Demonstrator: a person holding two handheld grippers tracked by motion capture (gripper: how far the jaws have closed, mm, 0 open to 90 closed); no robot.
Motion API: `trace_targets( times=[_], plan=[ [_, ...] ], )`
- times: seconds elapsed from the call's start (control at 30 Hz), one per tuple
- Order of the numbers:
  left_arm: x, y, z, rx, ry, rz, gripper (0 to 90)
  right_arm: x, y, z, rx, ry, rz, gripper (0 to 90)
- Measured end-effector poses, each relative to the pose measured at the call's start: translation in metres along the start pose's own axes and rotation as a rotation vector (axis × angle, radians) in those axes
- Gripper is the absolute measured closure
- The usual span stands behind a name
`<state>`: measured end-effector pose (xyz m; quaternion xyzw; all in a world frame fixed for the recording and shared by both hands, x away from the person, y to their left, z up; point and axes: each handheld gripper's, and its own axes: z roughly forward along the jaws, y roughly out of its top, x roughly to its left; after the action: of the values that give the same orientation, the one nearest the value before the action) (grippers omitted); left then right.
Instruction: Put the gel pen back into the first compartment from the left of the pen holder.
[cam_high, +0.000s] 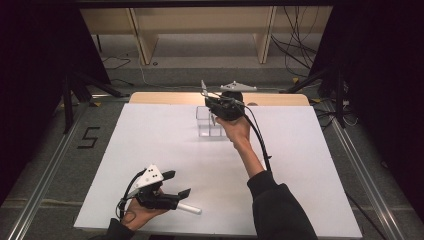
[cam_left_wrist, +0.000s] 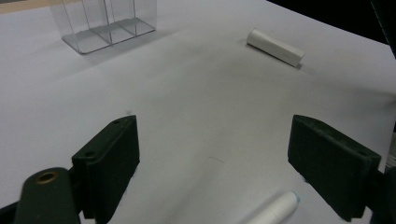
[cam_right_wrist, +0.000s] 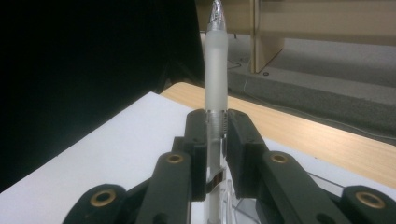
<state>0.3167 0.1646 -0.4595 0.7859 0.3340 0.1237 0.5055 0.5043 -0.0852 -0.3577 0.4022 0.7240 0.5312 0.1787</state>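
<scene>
Two grippers are at work on the matte white sheet (cam_high: 150, 150) that covers our table. Our right gripper (cam_right_wrist: 216, 135), far across the sheet, has its black jaws clamped tight on a frosted, translucent pen (cam_right_wrist: 216, 70), a slim cylinder standing upright between the pads and tapering to a clear, faceted tip. In the high view we hold that gripper (cam_high: 216, 102) directly over the clear plastic organizer (cam_high: 210, 122), a boxy, glassy holder split by thin walls into compartments; we cannot tell which compartment the pen is above.

Our left gripper (cam_high: 176, 184) sits at the near left of the sheet, its blocky, matte black jaws spread wide with nothing between them. Just beside its right jaw lies a smooth white cylinder (cam_high: 190, 208), flat on the sheet. Through the left gripper view we see another white tube (cam_left_wrist: 275, 47), rounded and plain, lying farther off to the right, well apart from the organizer (cam_left_wrist: 105, 25).
</scene>
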Motion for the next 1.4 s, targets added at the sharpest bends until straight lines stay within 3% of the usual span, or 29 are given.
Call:
trace_targets(
  times=[0.7, 1.4],
  plan=[
    [0.001, 0.001, -0.001, -0.003, 0.007, 0.013, 16.3, -0.002, 0.009, 0.029, -0.01, -0.031, 0.028, 79.6],
    [0.0, 0.001, 0.0, 0.0, 0.002, 0.019, 16.3, -0.005, 0.013, 0.052, 0.019, -0.076, 0.032, 79.6]
  ],
)
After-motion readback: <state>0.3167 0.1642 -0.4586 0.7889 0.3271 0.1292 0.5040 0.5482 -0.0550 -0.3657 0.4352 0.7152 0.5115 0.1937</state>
